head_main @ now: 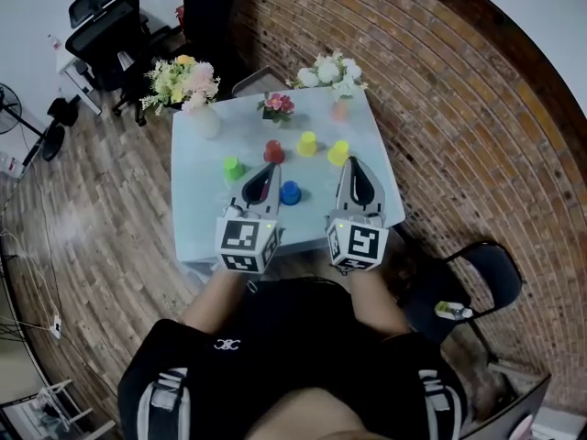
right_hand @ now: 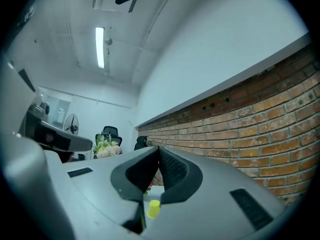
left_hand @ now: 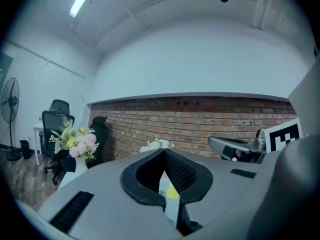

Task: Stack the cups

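Head view: nothing is stacked yet. Across the middle of the counter (head_main: pixel 197 204) stand, each apart, the green cup (head_main: pixel 233 167), red cup (head_main: pixel 273 151), yellow cup (head_main: pixel 306 143) and second yellow cup (head_main: pixel 338 152). The blue cup (head_main: pixel 290 192) sits closer to the near edge, between the left gripper (head_main: pixel 270 172) and right gripper (head_main: pixel 352 165), which hover over that edge, probably poised to choose a first pick. Left gripper view: jaws tip to tip, holding nothing; a yellow cup (left_hand: pixel 171 191) shows beyond. Right gripper view: jaws fully closed, empty, likewise facing a yellow cup (right_hand: pixel 153 208).
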Motion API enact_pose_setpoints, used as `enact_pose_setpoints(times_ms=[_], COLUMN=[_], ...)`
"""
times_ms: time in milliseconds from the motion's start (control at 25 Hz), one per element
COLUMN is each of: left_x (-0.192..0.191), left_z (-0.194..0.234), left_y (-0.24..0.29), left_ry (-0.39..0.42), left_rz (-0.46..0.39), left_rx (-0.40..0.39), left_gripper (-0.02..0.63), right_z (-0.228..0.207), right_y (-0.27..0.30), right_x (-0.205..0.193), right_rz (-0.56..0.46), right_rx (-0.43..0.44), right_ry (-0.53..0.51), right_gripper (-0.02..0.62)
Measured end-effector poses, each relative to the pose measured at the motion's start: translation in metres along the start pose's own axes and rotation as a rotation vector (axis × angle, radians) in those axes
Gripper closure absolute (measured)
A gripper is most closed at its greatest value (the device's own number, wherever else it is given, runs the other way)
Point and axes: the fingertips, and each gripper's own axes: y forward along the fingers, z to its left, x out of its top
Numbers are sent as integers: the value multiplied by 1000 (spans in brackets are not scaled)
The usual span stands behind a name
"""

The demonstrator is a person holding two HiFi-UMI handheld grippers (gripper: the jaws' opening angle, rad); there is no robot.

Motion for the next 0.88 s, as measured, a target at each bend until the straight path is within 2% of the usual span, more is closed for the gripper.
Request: enact_pose_setpoints(times_ms=[200, 440, 480, 560, 600, 720, 880], left_x=[-3, -4, -6, -8, -9, -11, -15], left_z=[-30, -67, -72, -80, -83, -90, -92], left_y=[21, 41, 44, 50, 53, 62, 75], left_ry=[14, 14, 15, 17, 18, 21, 26], left_rz=[10, 21, 25, 31, 33, 42, 52], left_rx=[-86, -171, -181, -200, -208, -225, -227], left_gripper=[604, 603, 603, 603, 603, 603, 603], right_z=[-28, -60, -63, -70, -74, -85, -95], right_y=[-15, -32, -32, -30, -29, -23, -8], right_x=[-6, -14, -14, -17, -20, -33, -59], right_rz=[15, 23, 9, -17, -23, 0, 55], right_rx=[-72, -105, -91, -62, -60, -69, -55], right_ry=[-35, 4, 27, 82, 98, 111, 116], right_gripper=[595, 594, 534, 248, 180, 121, 110])
